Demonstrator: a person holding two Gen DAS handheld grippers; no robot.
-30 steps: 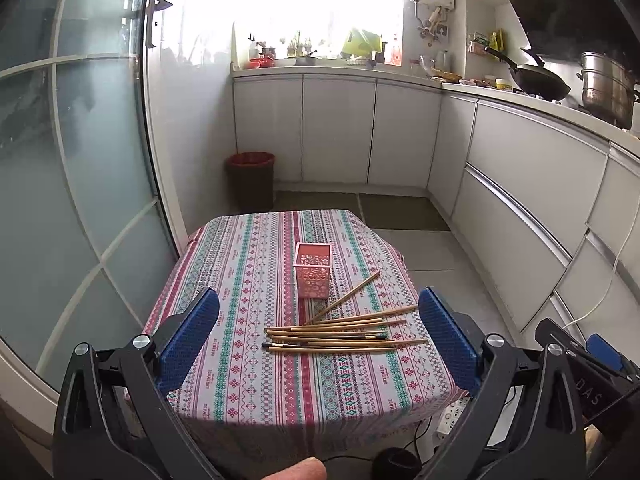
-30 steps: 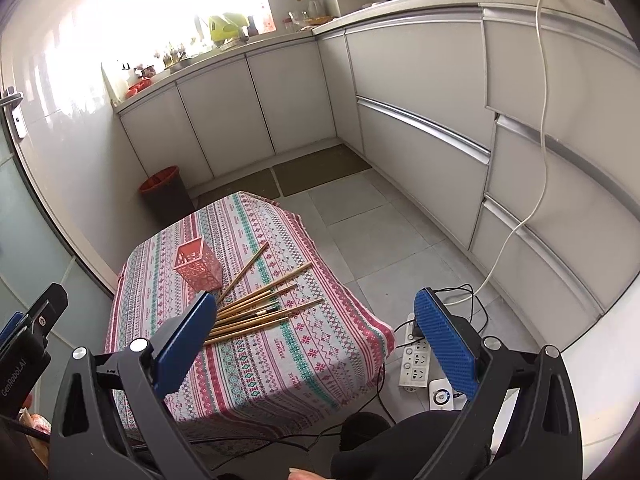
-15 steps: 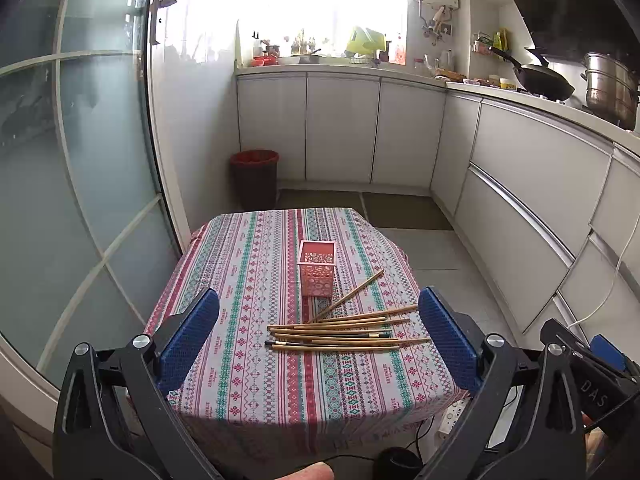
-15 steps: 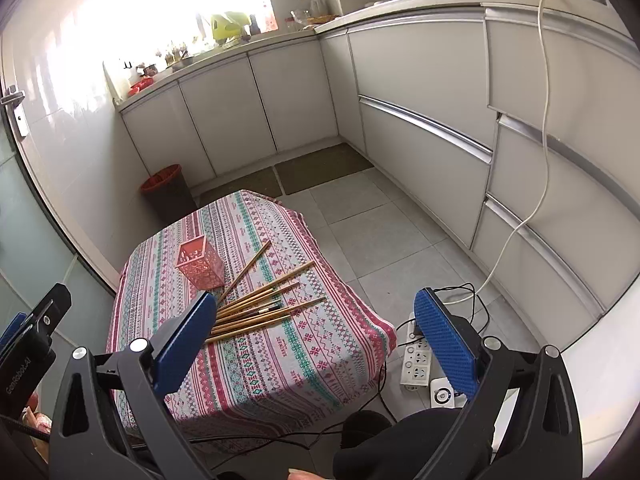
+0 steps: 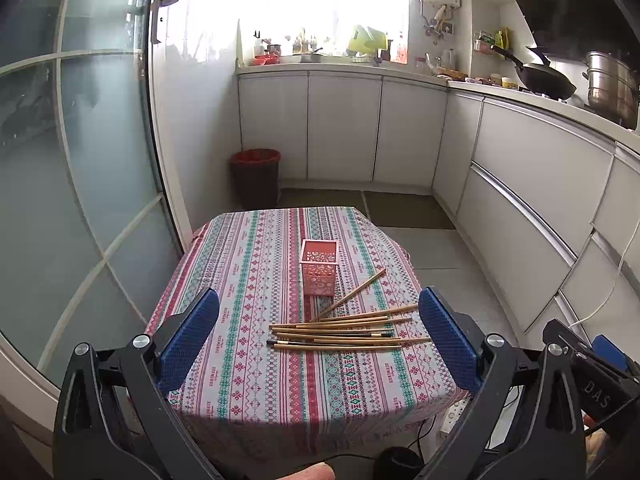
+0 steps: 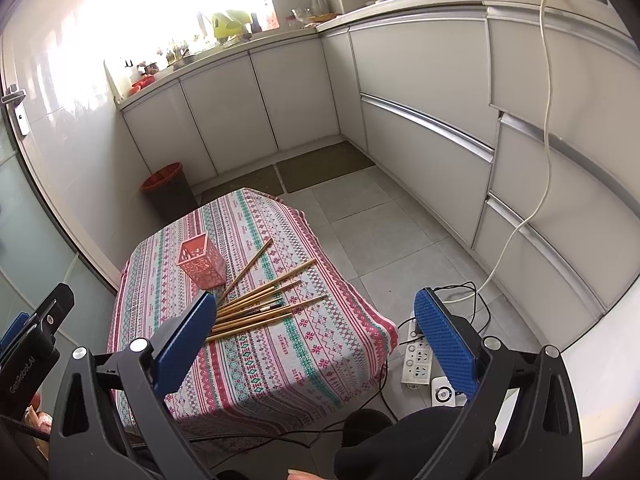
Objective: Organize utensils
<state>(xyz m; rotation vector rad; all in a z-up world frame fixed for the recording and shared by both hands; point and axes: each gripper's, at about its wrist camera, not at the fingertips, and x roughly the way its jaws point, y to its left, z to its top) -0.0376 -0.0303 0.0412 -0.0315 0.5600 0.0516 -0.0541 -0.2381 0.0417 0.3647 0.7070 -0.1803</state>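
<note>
Several wooden chopsticks (image 5: 340,330) (image 6: 256,306) lie in a loose fan on a small table with a striped patterned cloth (image 5: 248,320) (image 6: 280,352). Just behind them stands an empty pink cut-out holder (image 5: 319,267) (image 6: 201,260), upright. My left gripper (image 5: 318,340) hangs open, high above the table's near edge, nothing between its blue pads. My right gripper (image 6: 312,340) is open too, high over the table's right side and the floor. One chopstick (image 5: 352,294) lies apart, angled toward the holder.
White kitchen cabinets (image 5: 520,208) run along the back and right. A red-rimmed bin (image 5: 256,176) stands beyond the table. A glass door (image 5: 80,180) is on the left. Power strips (image 6: 418,356) and cables lie on the tiled floor right of the table.
Both grippers have drifted slightly back and up from the table; the view has shifted a little. Chopsticks and holder have not moved.
</note>
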